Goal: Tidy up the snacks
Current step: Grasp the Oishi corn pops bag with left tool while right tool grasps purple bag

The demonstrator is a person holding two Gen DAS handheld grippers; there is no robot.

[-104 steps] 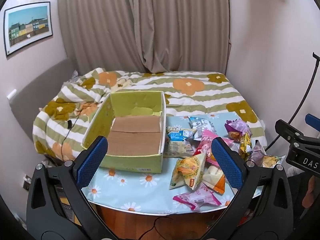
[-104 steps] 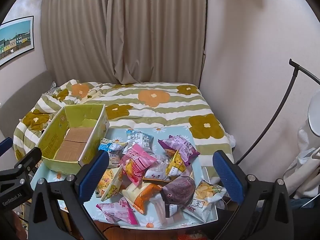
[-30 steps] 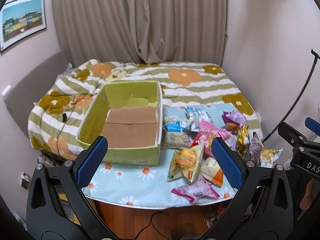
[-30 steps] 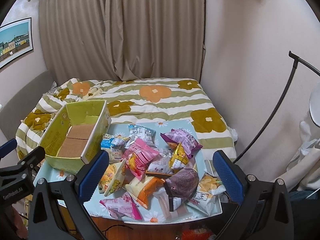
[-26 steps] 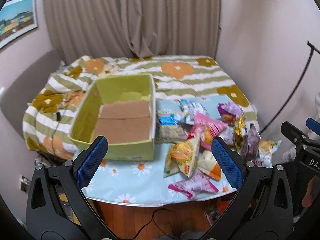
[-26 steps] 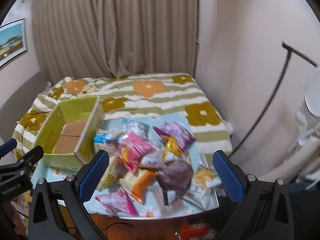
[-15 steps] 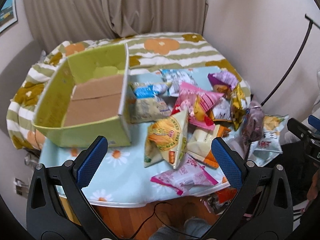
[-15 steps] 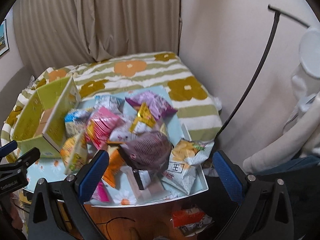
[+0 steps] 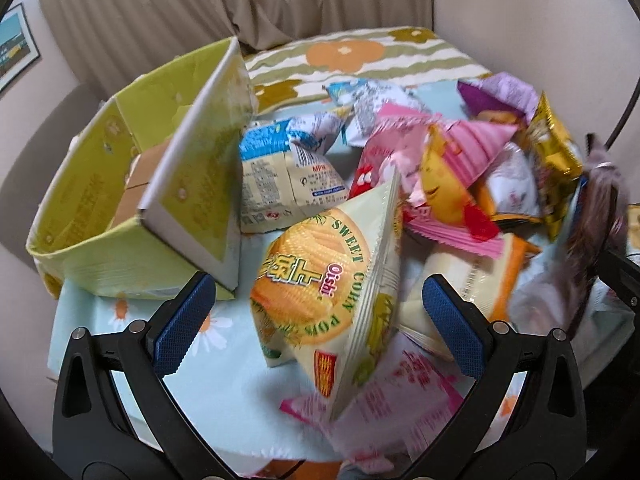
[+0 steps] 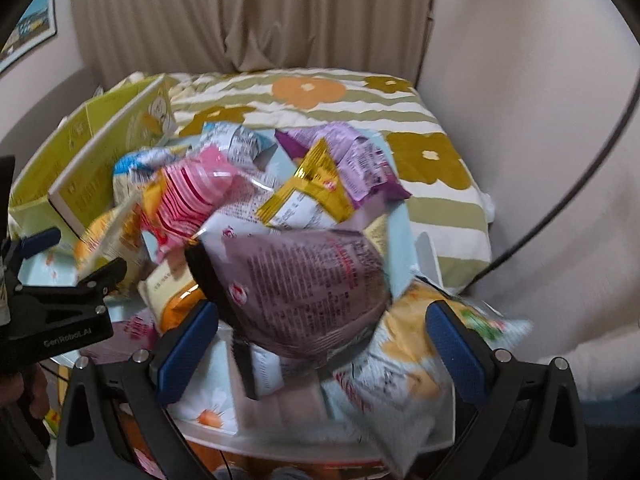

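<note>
A pile of snack bags lies on a small table with a light blue daisy cloth (image 9: 224,384). My left gripper (image 9: 320,320) is open, its blue pads on either side of a yellow sweet corn bag (image 9: 328,280). A green cardboard box (image 9: 132,184) with a brown bottom stands open to its left. My right gripper (image 10: 324,344) is open, its pads on either side of a dark purple bag (image 10: 308,280). Pink (image 10: 192,196), gold (image 10: 312,188) and light purple (image 10: 352,156) bags lie behind it. The left gripper shows at the left edge of the right wrist view (image 10: 60,248).
A bed with a green striped, flower-print cover (image 10: 320,96) lies right behind the table. Beige curtains (image 10: 248,12) hang at the back. A wall (image 10: 532,120) and a thin black curved pole (image 10: 580,184) stand close on the right. A yellow-white bag (image 10: 420,360) lies at the table's right corner.
Both grippers have moved forward and down toward the snack pile. The sweet corn bag and the dark purple bag now sit between the open pads. Both stay open.
</note>
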